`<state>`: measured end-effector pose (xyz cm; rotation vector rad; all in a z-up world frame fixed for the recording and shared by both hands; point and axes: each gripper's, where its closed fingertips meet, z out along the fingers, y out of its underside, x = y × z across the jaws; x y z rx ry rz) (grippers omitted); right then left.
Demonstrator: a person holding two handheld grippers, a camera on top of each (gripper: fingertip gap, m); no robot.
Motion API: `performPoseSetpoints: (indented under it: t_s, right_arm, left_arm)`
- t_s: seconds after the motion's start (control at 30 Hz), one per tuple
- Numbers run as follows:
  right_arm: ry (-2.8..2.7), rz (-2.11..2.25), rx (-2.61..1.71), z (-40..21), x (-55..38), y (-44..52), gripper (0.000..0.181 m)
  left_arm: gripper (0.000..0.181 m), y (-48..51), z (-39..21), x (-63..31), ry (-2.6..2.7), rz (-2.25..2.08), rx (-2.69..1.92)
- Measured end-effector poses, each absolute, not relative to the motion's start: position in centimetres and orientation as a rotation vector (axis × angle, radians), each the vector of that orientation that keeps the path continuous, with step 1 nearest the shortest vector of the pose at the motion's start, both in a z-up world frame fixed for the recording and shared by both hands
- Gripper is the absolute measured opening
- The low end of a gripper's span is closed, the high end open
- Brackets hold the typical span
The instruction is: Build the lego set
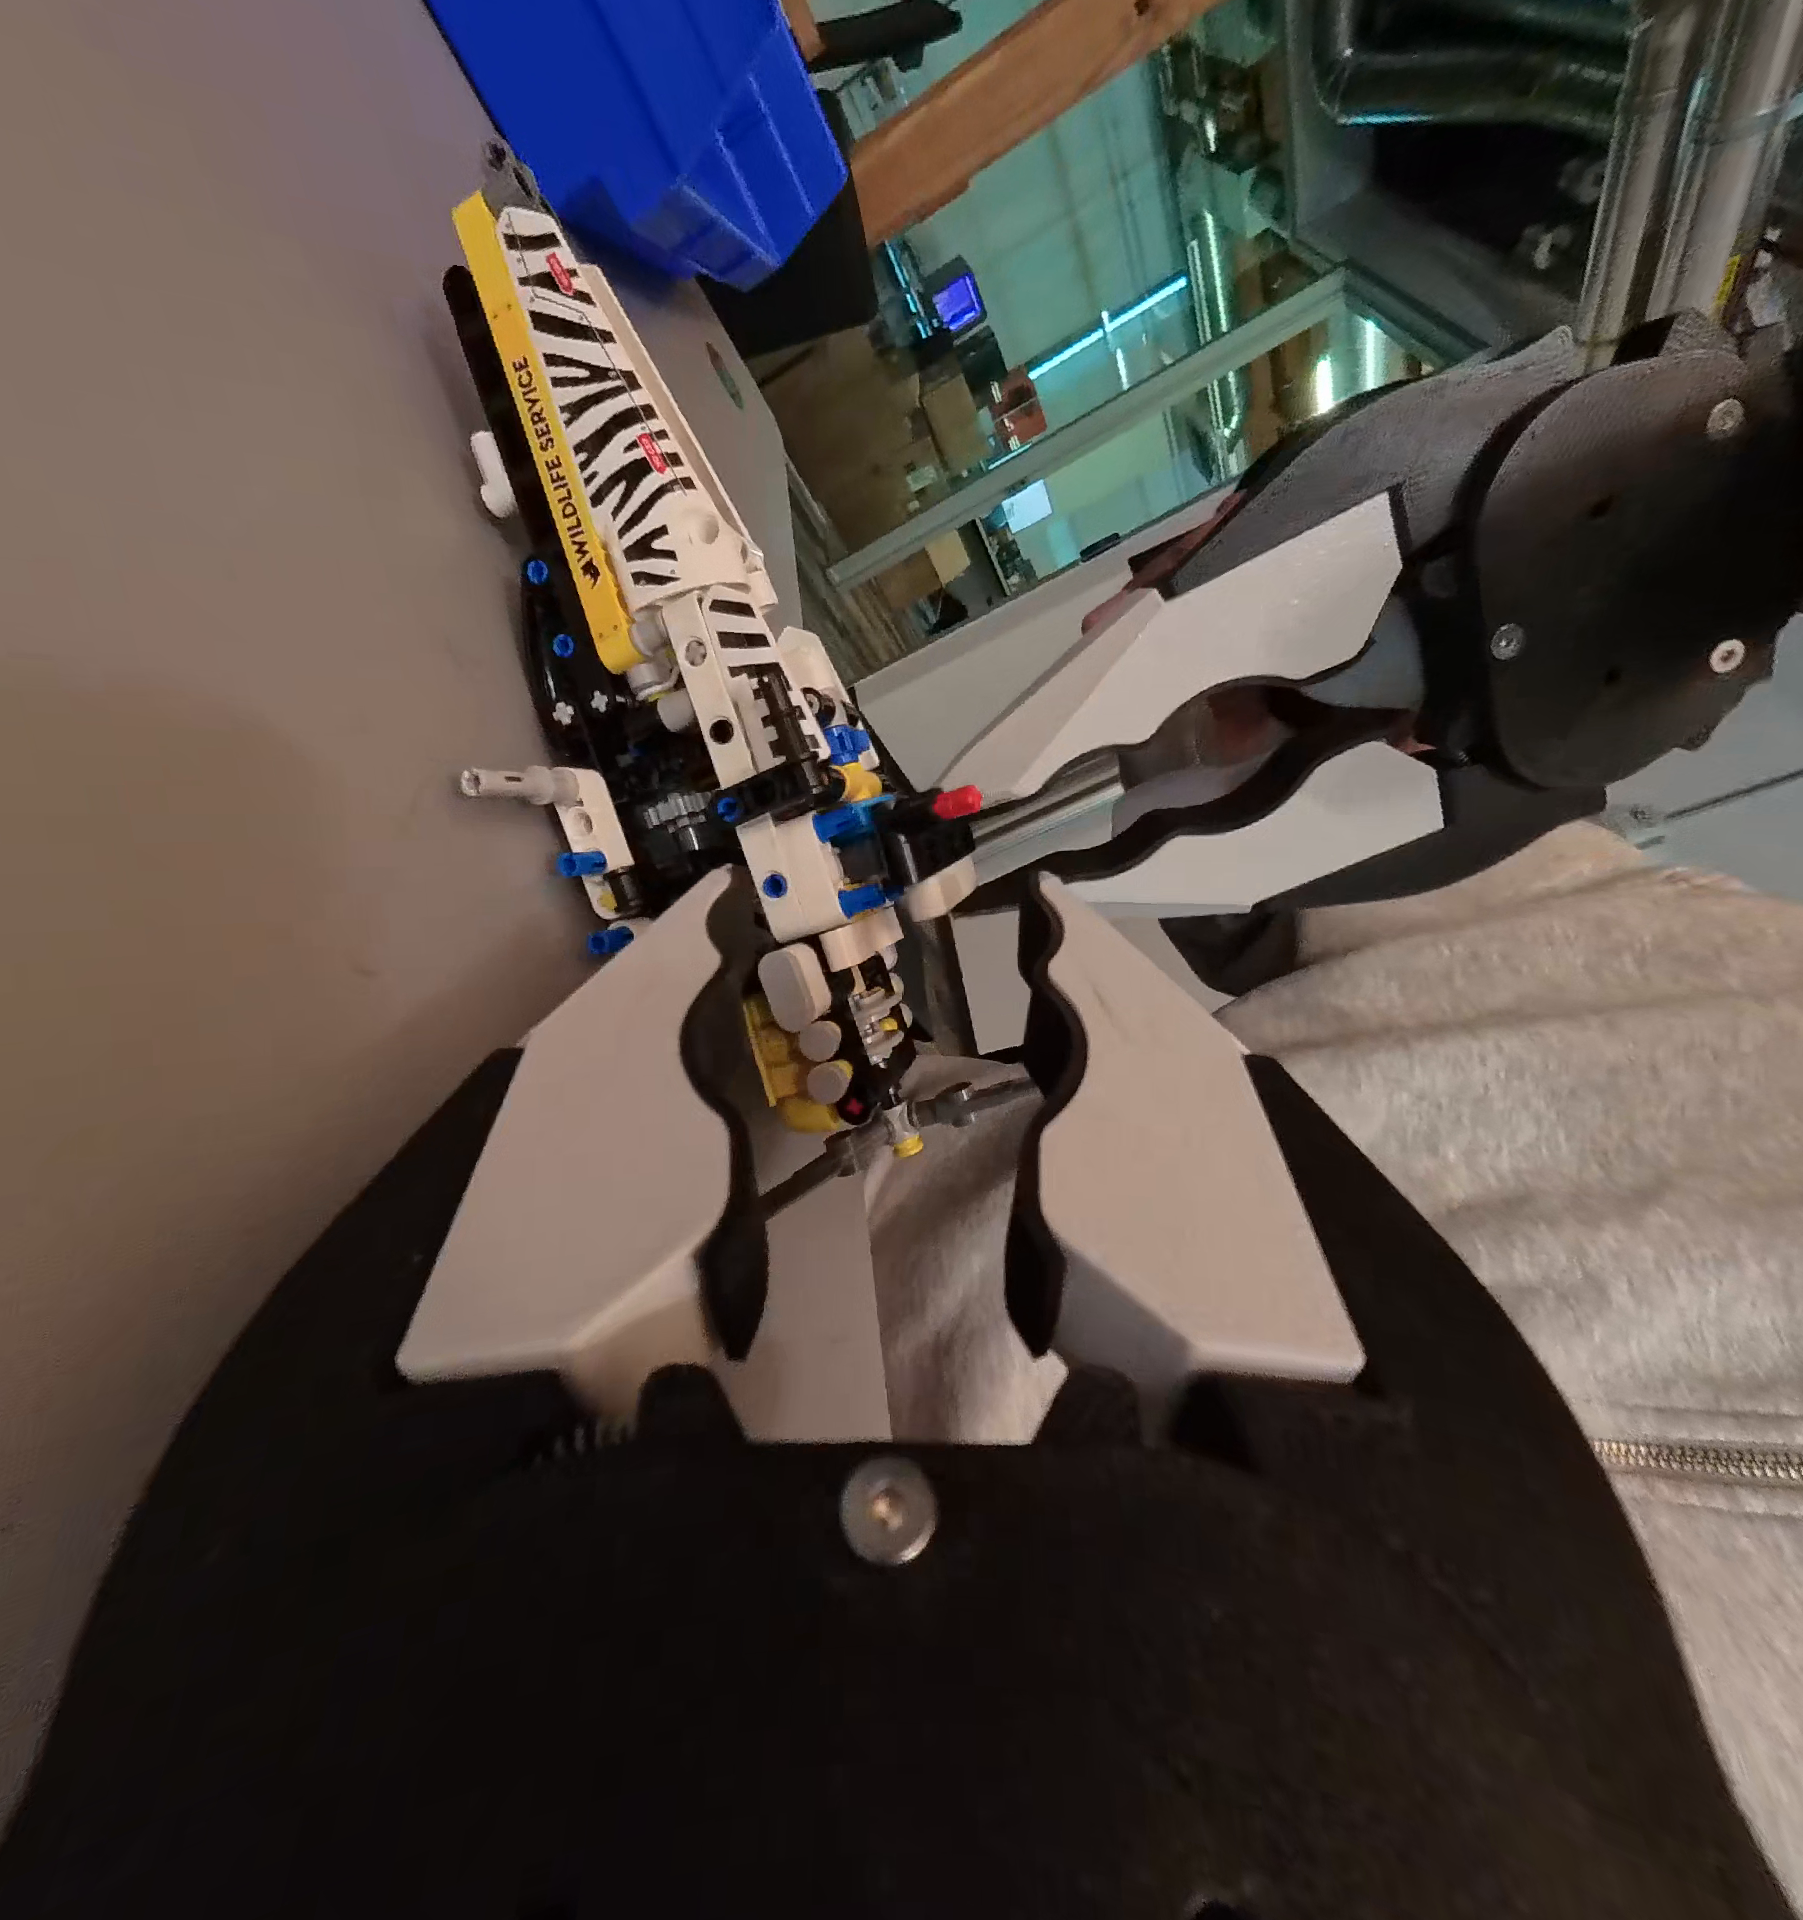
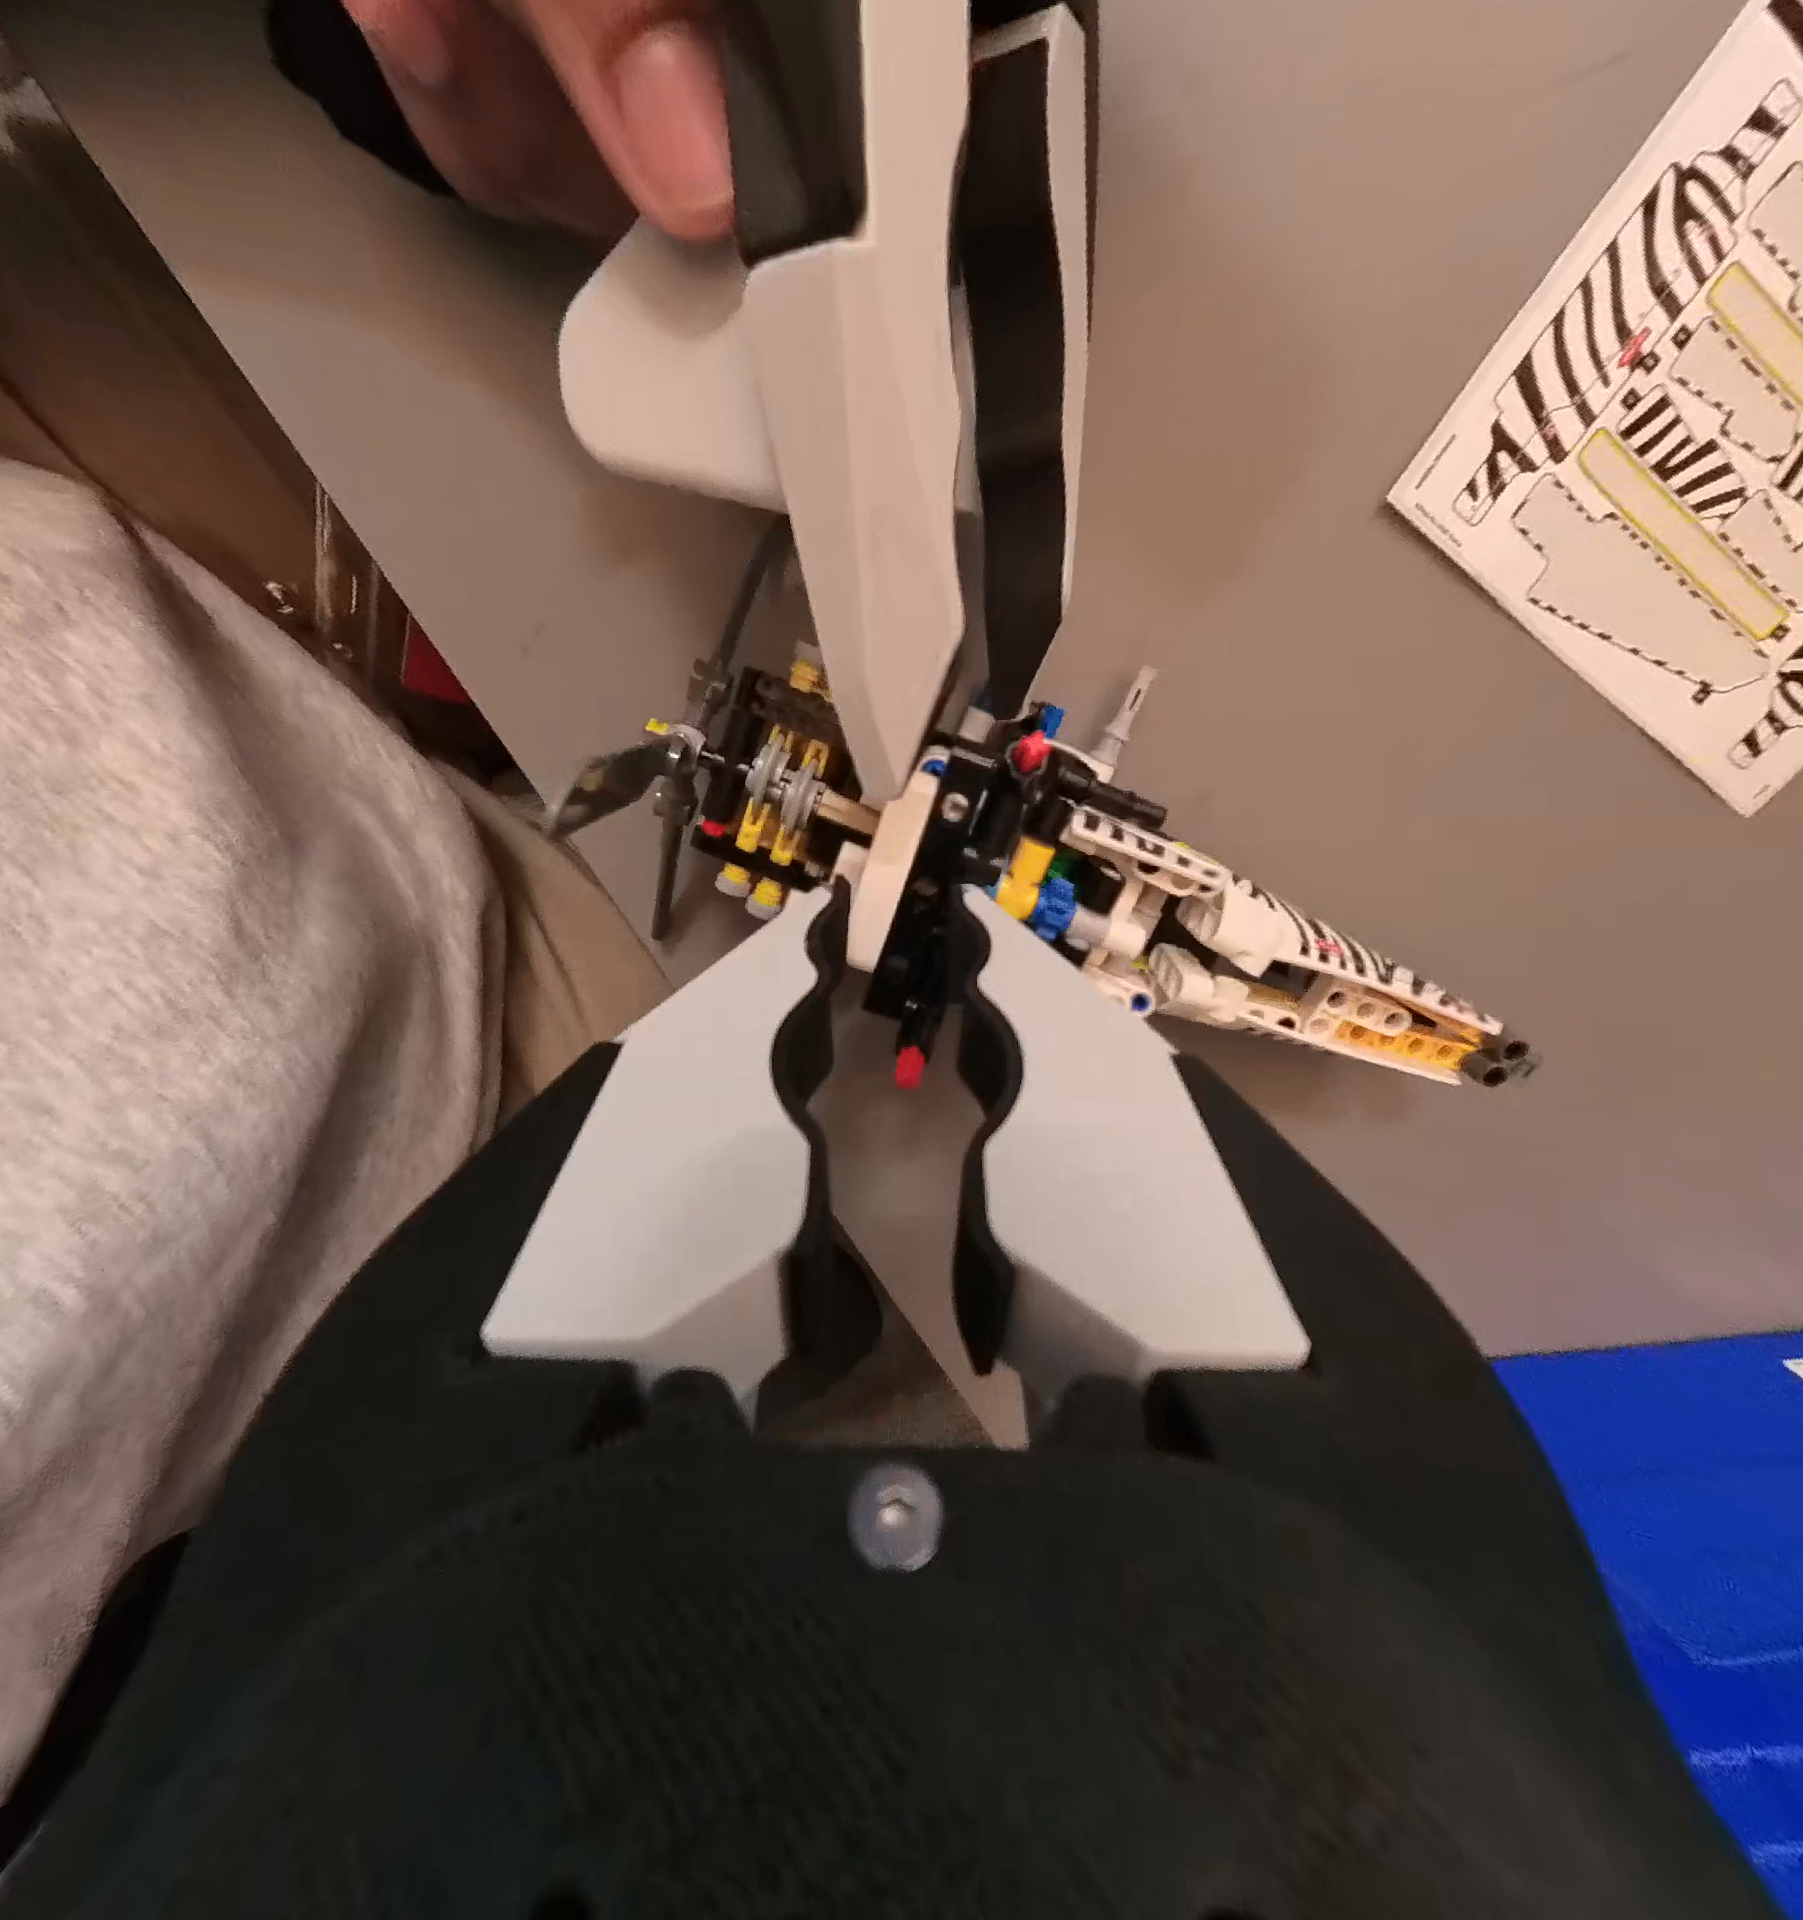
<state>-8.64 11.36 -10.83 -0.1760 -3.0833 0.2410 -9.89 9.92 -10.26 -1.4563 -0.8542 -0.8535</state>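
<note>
The lego helicopter model (image 1: 658, 457), white with zebra stripes and a yellow beam, lies on the grey table (image 1: 201, 520) with its rotor end toward me. My left gripper (image 1: 881, 894) is closed around its front section, and the left pad presses the yellow and grey parts. In the right wrist view the model (image 2: 1292, 956) points right, and the left gripper (image 2: 954, 743) comes down on it from above. My right gripper (image 2: 902, 914) is shut on a black piece with red pins (image 2: 938, 935) and a white curved panel at the model's side. It also shows in the left wrist view (image 1: 964, 831).
A blue bin (image 1: 668, 135) stands behind the model and shows at the lower right (image 2: 1707, 1558). A zebra sticker sheet (image 2: 1655, 416) lies on the table (image 2: 1292, 312). A person's grey sweater (image 2: 149, 831) is close at the table edge. A thumb (image 2: 658, 125) rests on the left gripper.
</note>
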Motion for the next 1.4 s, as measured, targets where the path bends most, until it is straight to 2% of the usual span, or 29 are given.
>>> performPoseSetpoints:
  t_s: [0.23, 0.57, 0.73, 1.4]
  right_arm:
    - [-3.083, 0.196, -0.205, -11.1, -8.6, 11.2, 0.016]
    - [-2.989, 0.253, -0.142, -11.2, -8.9, 11.6, 0.017]
    - [-2.980, 0.348, -0.151, -10.8, -8.7, 11.5, 0.026]
    - [-2.800, 0.594, -0.266, -10.2, -9.5, 12.0, 0.023]
  left_arm:
    - [0.034, 10.2, -11.2, -10.3, -0.894, -0.809, -1.507]
    - [0.022, 10.6, -10.9, -10.4, -0.886, -0.799, -1.479]
    - [0.007, 10.6, -10.2, -10.6, -0.875, -0.793, -1.426]
    - [0.005, 10.5, -10.2, -10.4, -0.874, -0.780, -1.423]
